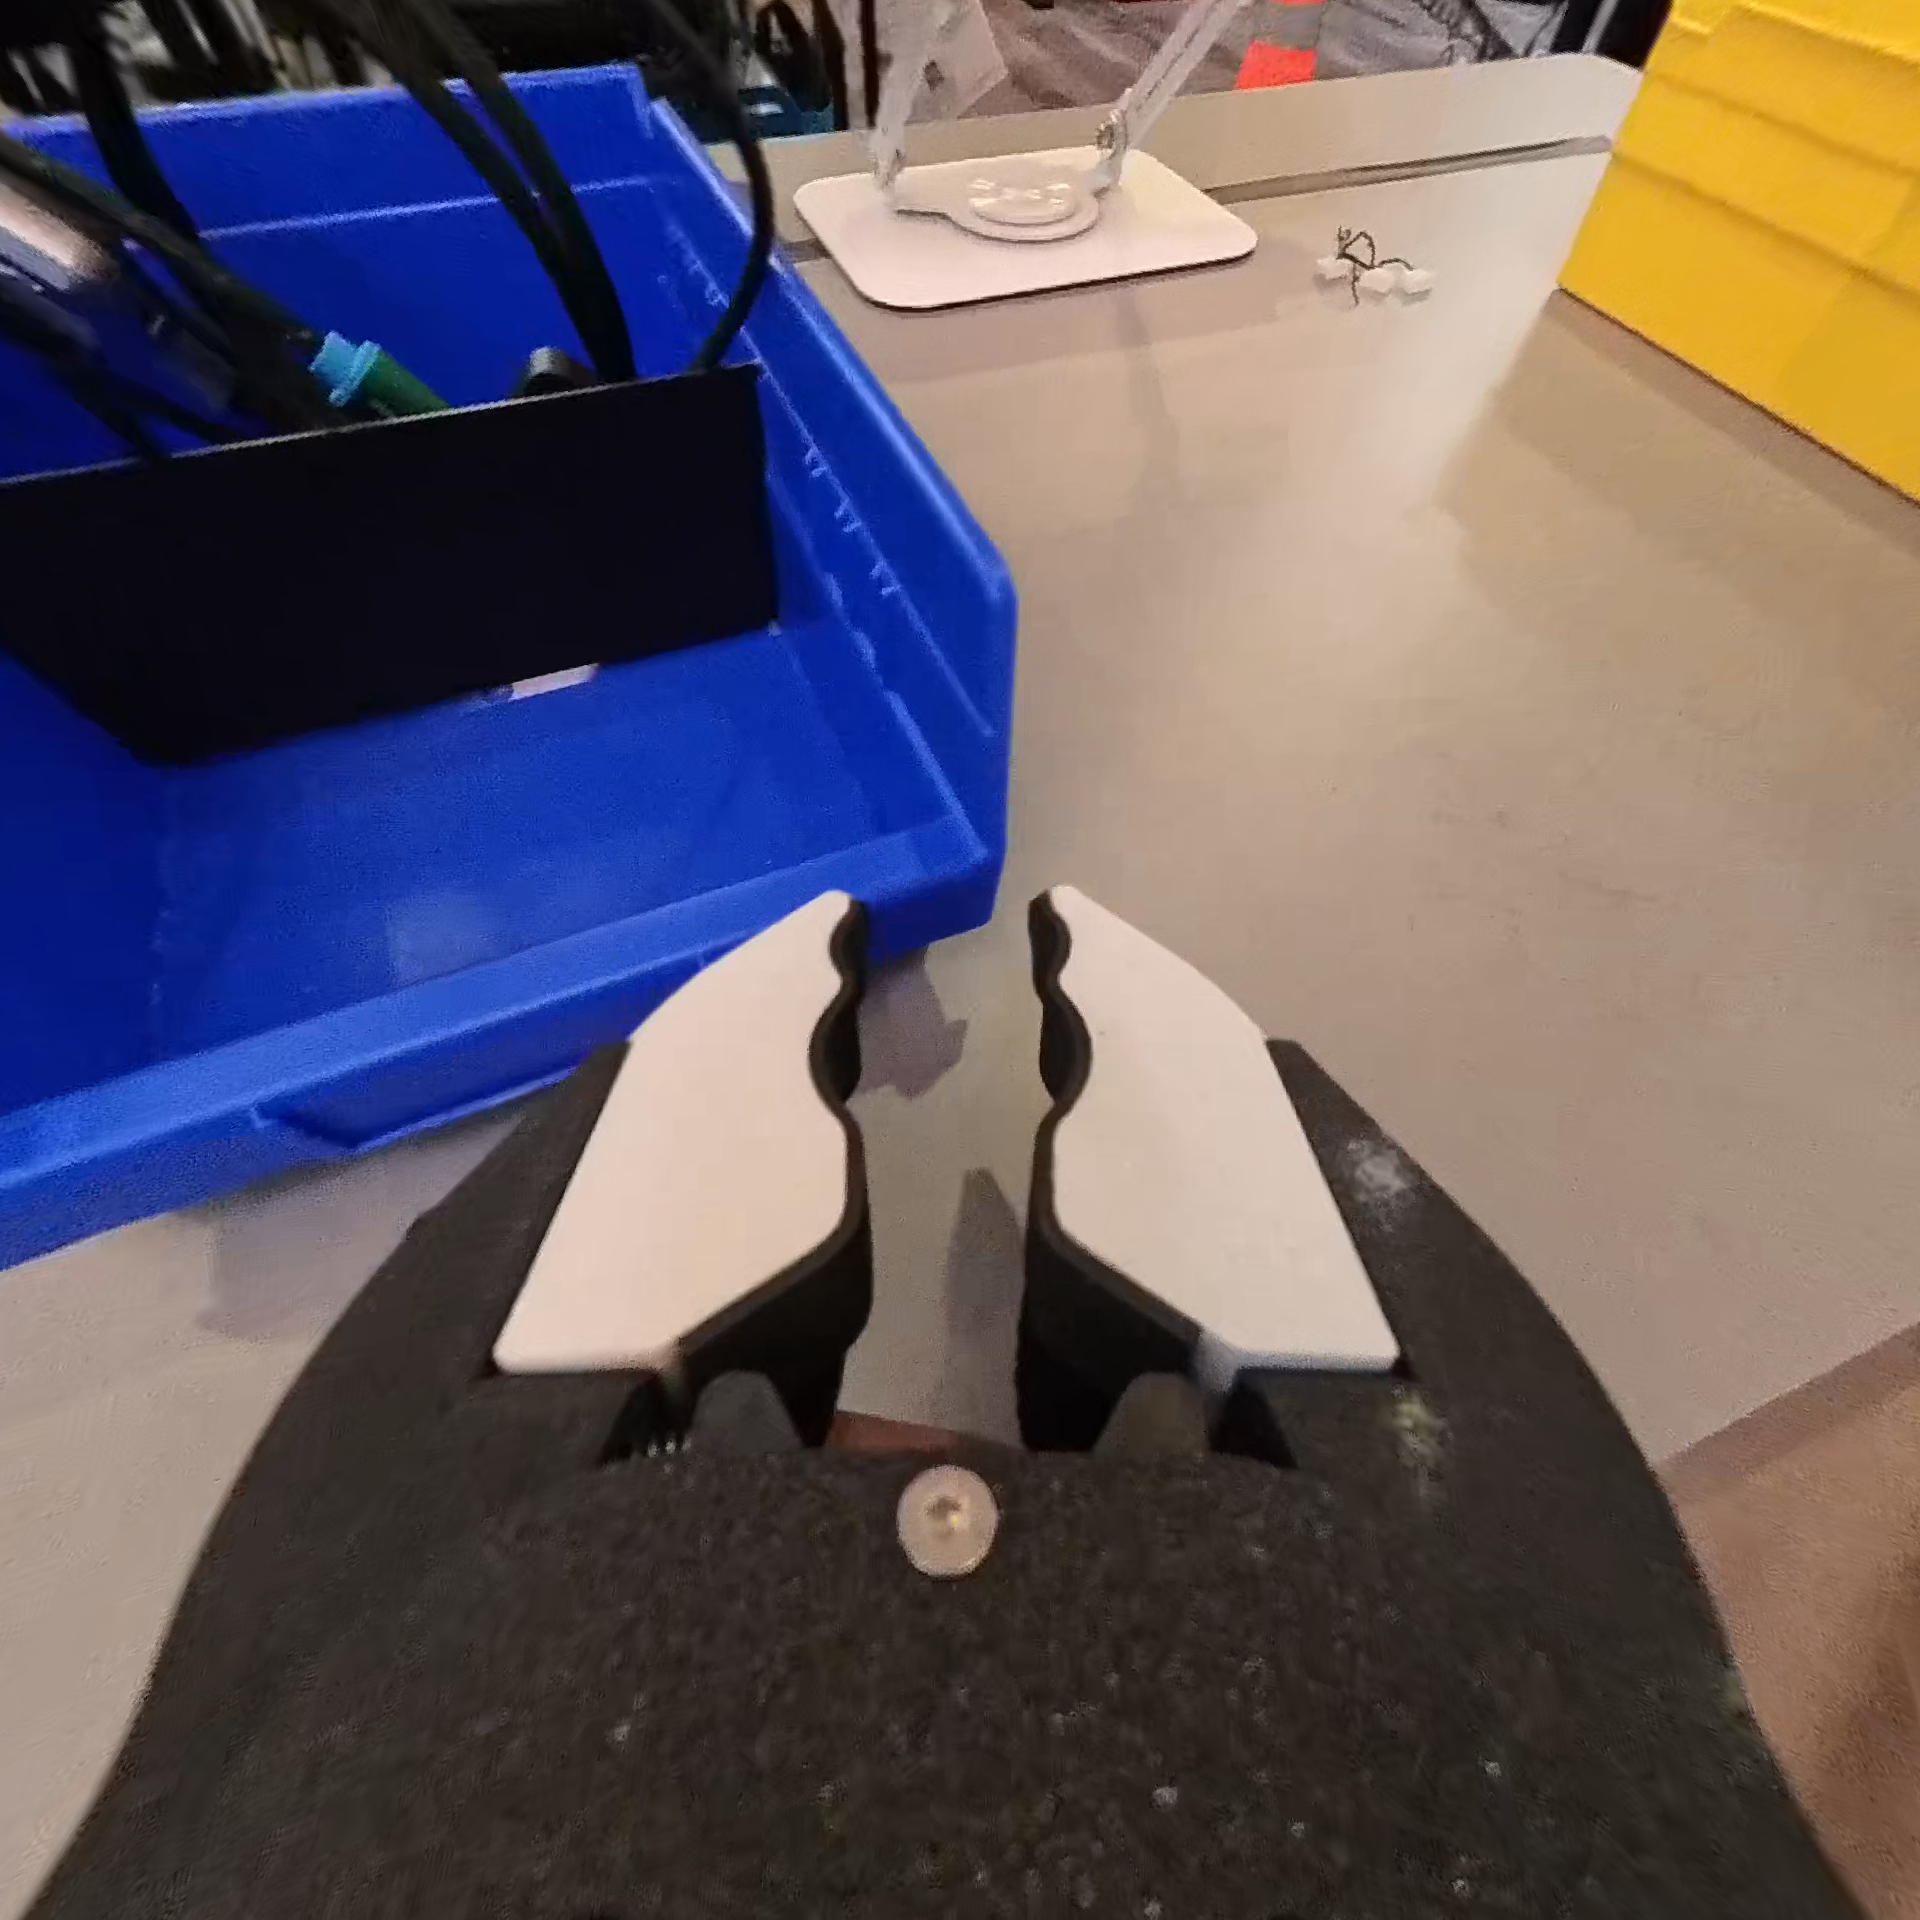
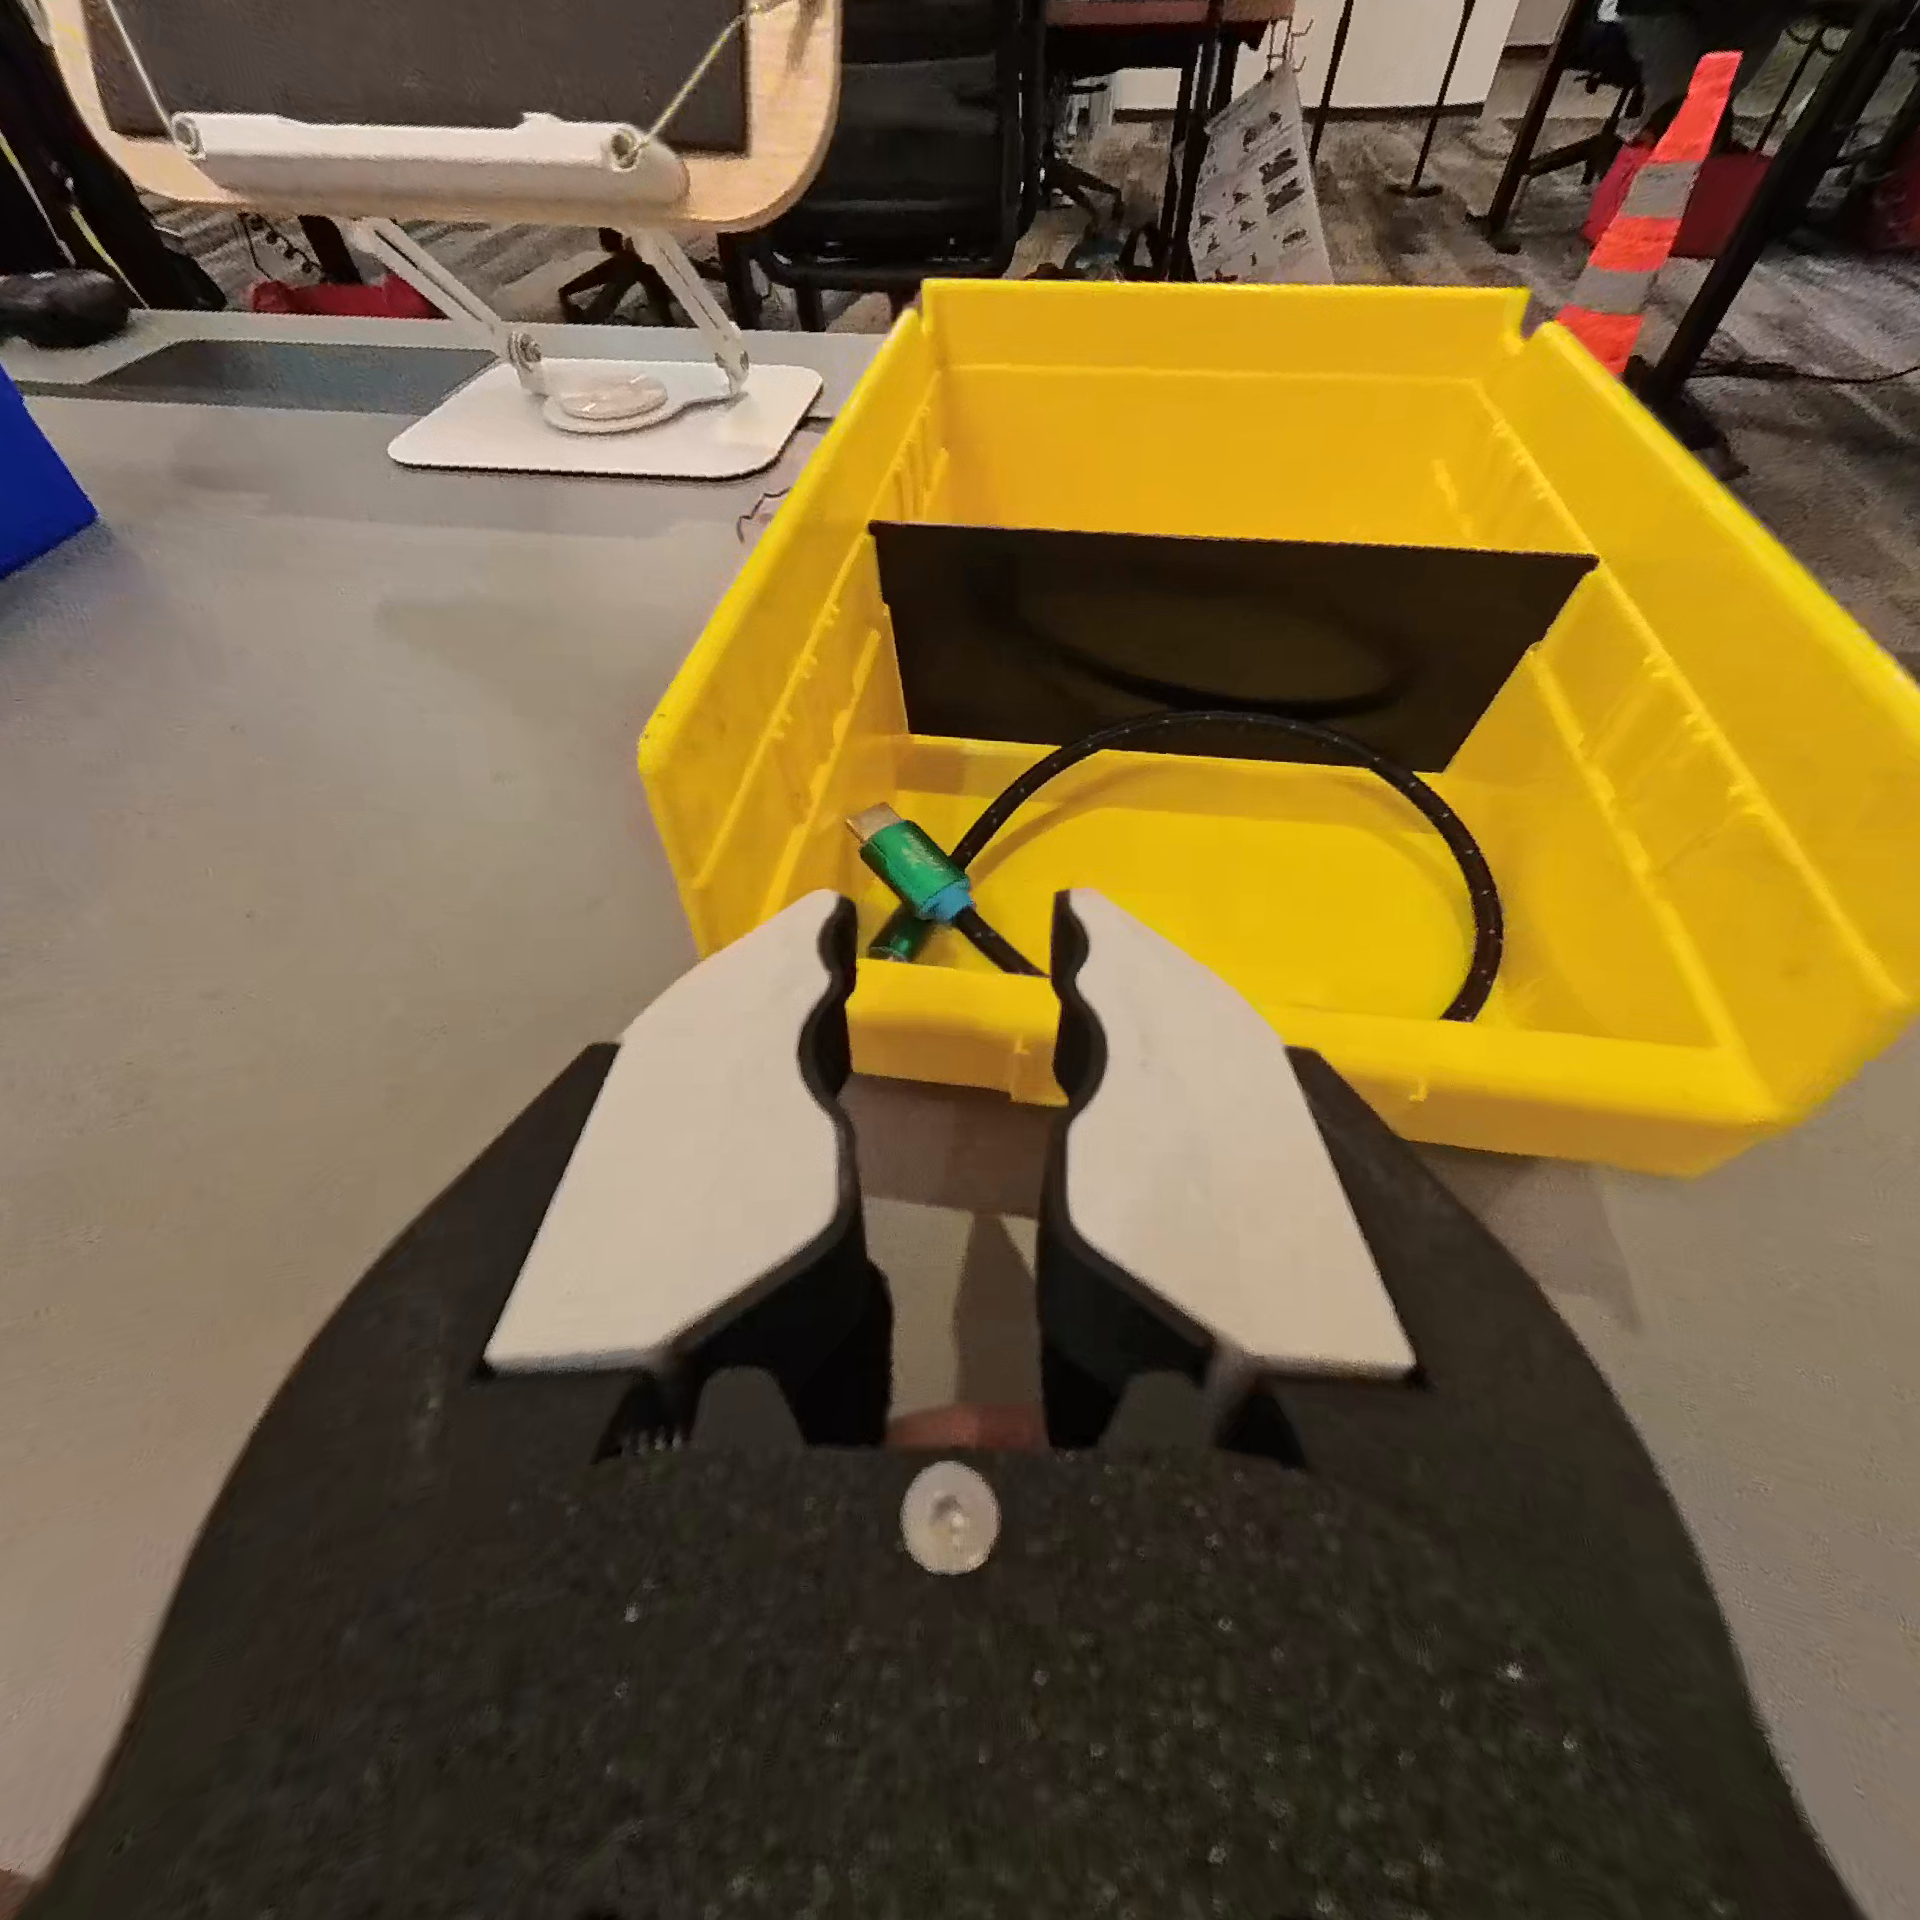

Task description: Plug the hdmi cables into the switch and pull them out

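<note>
The left gripper (image 1: pixel 945 925) hangs over the grey table (image 1: pixel 1351 727) with its two white-faced fingers (image 1: pixel 707 1132) parted by a modest gap and nothing between them; its tips sit just off the near right corner of a blue bin (image 1: pixel 914 665). A black divider (image 1: pixel 416 540) crosses that bin, and behind it several black cables (image 1: pixel 551 197) rise out of the far compartment, with one green-and-teal plug (image 1: pixel 364 379) showing above the divider's edge. The far left of that compartment is blurred, so whether the switch lies there cannot be told. Beyond the bin stands the white base of a stand (image 1: pixel 1029 234), and a yellow bin (image 1: pixel 1766 239) fills the right edge. In the right wrist view, the right gripper (image 2: pixel 951 925) is likewise parted and holds nothing, its tips level with the near wall of the yellow bin (image 2: pixel 1351 1081). Inside that bin's near compartment, in front of a black divider (image 2: pixel 1226 634), lies a coiled black braided HDMI cable (image 2: pixel 1455 831), its green plug (image 2: pixel 899 852) pointing into the near left corner, with a second green plug end (image 2: pixel 896 940) just below it beside the left fingertip. The white stand (image 2: pixel 613 416) carries a tablet-like frame at the upper left, and an orange cone (image 2: pixel 1652 208) stands on the floor beyond the table.
</note>
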Demonstrator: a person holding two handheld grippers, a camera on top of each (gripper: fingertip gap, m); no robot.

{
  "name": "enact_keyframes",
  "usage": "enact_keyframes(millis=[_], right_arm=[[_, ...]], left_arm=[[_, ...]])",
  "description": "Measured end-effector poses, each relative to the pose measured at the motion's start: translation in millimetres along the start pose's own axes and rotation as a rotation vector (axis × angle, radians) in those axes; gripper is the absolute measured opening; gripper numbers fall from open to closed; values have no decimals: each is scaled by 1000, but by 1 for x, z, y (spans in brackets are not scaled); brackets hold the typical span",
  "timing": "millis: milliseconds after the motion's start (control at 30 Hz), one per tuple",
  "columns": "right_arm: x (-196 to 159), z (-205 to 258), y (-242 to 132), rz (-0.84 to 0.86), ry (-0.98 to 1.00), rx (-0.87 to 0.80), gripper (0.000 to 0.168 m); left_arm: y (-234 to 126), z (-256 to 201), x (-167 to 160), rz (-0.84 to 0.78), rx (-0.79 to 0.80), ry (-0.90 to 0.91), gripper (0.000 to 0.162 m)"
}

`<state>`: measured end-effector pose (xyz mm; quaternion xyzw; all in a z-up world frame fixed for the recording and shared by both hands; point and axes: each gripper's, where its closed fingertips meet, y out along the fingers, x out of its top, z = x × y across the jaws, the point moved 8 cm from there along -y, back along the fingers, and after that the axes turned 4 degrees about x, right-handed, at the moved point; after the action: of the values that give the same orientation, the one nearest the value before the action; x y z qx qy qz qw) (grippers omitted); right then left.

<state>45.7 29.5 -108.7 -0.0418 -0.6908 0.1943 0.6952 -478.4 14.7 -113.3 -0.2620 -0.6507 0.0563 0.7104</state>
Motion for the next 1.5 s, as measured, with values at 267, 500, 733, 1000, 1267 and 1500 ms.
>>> enact_keyframes(millis=[267, 500, 733, 1000, 1267, 1500], right_arm=[[20, 4, -14, -212, -57, 2, 26], [13, 7, -3, -132, -60, 20, 28], [9, 11, 5, -89, -64, 30, 28], [7, 15, 8, -73, -62, 56, 28], [5, 21, 10, -49, -105, 63, 28], [3, 23, 6, -35, -107, 77, 28]], left_arm=[[-1, 13, -2, 8, -13, -109, 30], [3, 12, -5, 36, -10, -112, 30], [5, 15, -6, 51, 14, -112, 30], [8, 17, -6, 59, 18, -105, 27], [9, 12, 0, 19, -15, -86, 30], [10, 13, -1, 28, 3, -68, 30]])
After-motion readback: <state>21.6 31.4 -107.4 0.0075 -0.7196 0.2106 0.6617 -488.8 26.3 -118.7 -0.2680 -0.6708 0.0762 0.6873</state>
